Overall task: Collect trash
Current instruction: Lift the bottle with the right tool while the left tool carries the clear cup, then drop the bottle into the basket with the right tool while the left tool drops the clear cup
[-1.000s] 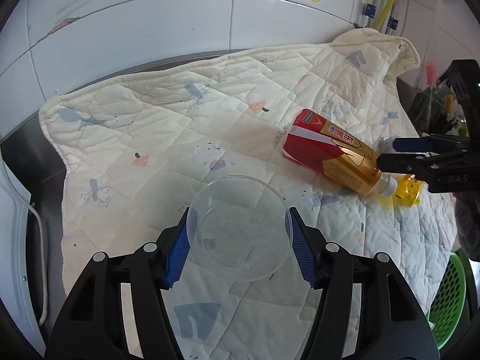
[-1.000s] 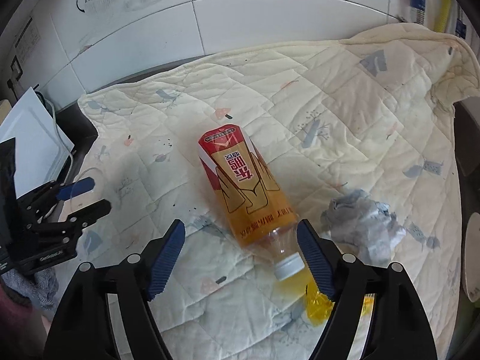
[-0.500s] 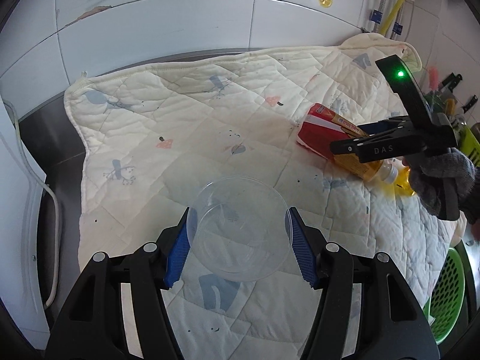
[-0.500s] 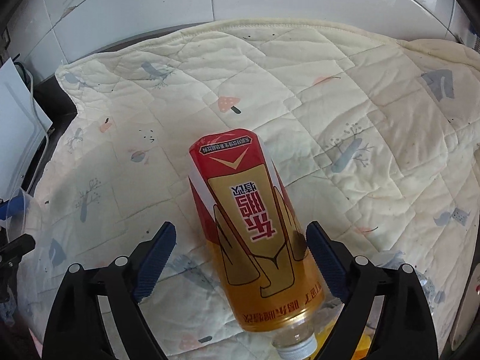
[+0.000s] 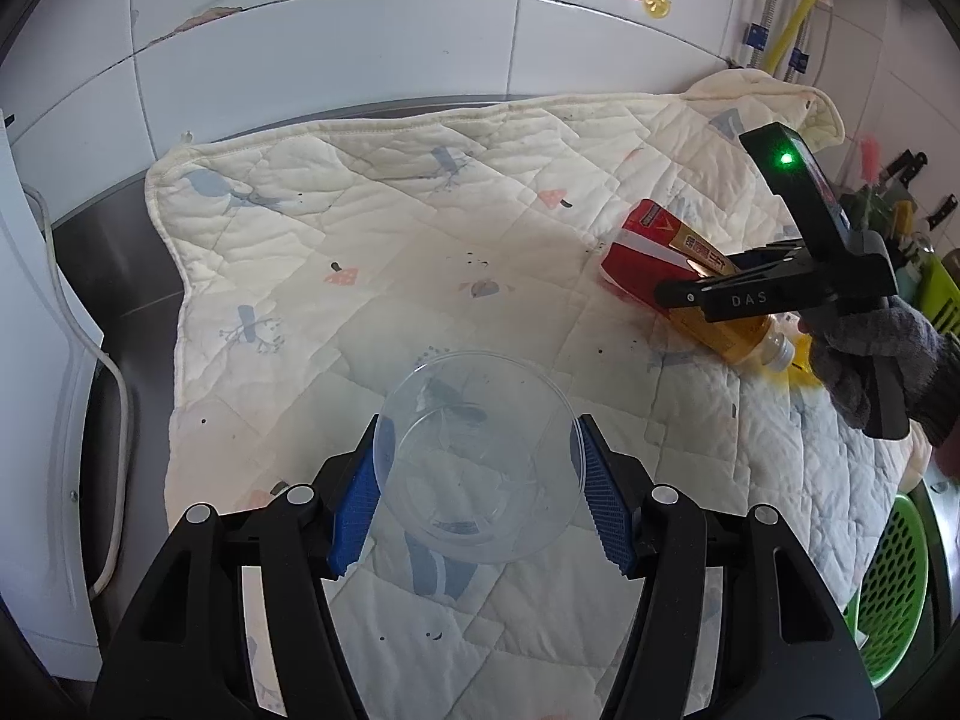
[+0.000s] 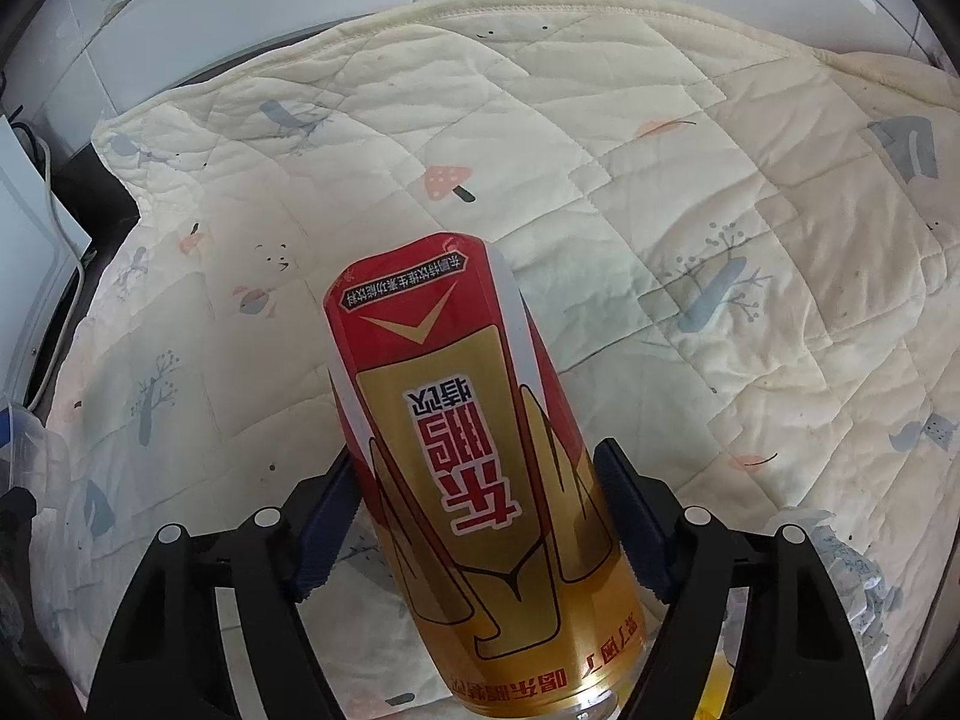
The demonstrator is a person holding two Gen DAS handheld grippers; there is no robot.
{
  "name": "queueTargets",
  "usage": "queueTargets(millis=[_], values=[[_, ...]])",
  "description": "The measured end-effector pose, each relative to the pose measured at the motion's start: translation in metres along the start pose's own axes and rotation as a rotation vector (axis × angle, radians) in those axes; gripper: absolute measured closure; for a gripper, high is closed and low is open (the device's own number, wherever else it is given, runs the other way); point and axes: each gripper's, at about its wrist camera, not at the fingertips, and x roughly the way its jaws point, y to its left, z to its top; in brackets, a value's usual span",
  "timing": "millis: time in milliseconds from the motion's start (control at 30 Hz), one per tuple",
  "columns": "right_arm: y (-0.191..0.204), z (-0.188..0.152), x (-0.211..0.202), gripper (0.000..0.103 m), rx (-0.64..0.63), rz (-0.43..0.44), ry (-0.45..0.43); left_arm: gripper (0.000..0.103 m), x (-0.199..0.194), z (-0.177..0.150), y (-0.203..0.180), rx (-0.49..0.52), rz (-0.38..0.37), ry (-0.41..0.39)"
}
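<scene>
Blue-padded fingers [image 5: 363, 495] of the left gripper [image 5: 477, 495] are clamped on a clear plastic cup [image 5: 479, 456], one pad on each side of its rim, w/ the cup's mouth facing the camera and held just above the quilt [image 5: 390, 252]. Right gripper [image 6: 480, 531] has its fingers [image 6: 627, 525] apart on either side of the drink bottle [image 6: 474, 462], jaws closing at this moment; left pad sits right by the label, right pad stands beside it w/ a sliver of gap showing, so contact isn't certain. Bottle lies on its side on the quilt, red-and-gold label up, base pointing away from the right wrist cam, cap end toward it and cut off at the frame's bottom edge. In the left wrist view the same bottle [image 5: 690, 294] lies at the right side of the quilt, w/ the right gripper [image 5: 744, 294] angled down over it, held by a hand in a grey knit glove [image 5: 870, 354]; white cap and some yellow stuff show just past the neck. Crumpled grey-white wad [image 6: 840, 558] lies on the quilt near the right gripper's right finger. Cream quilt w/ small bird, tree and mushroom prints covers a dark tabletop [image 5: 114, 276]; white tiled wall [image 5: 360, 30] behind. Green basket [image 5: 888, 588] sits off the quilt's right edge, low in the left view.
</scene>
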Motion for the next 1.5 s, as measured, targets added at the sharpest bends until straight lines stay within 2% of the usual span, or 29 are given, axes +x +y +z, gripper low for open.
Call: queueTargets(millis=[333,667,867,1067,1333,1500], values=[[0.012,-0.033,-0.049,0.032,0.023,0.020,-0.056,0.043,-0.013,-0.005,-0.018,0.003,-0.013,-0.013],[0.013,-0.105,-0.127,0.032,0.078,0.048,-0.135,0.043,-0.044,-0.022,-0.060,0.034,-0.053,-0.048],[0.003,-0.180,-0.186,0.032,0.113,0.028,-0.167,0.043,-0.068,-0.038,-0.101,0.062,-0.096,-0.067],[-0.016,-0.265,-0.224,0.033,0.195,-0.018,-0.142,0.043,-0.092,-0.055,-0.145,0.105,-0.154,-0.090],[-0.054,-0.368,-0.240,0.034,0.362,-0.105,-0.077,0.043,-0.111,-0.084,-0.210,0.189,-0.239,-0.080],[-0.069,-0.413,-0.244,0.034,0.451,-0.135,-0.053,0.043,-0.117,-0.098,-0.242,0.241,-0.281,-0.068]])
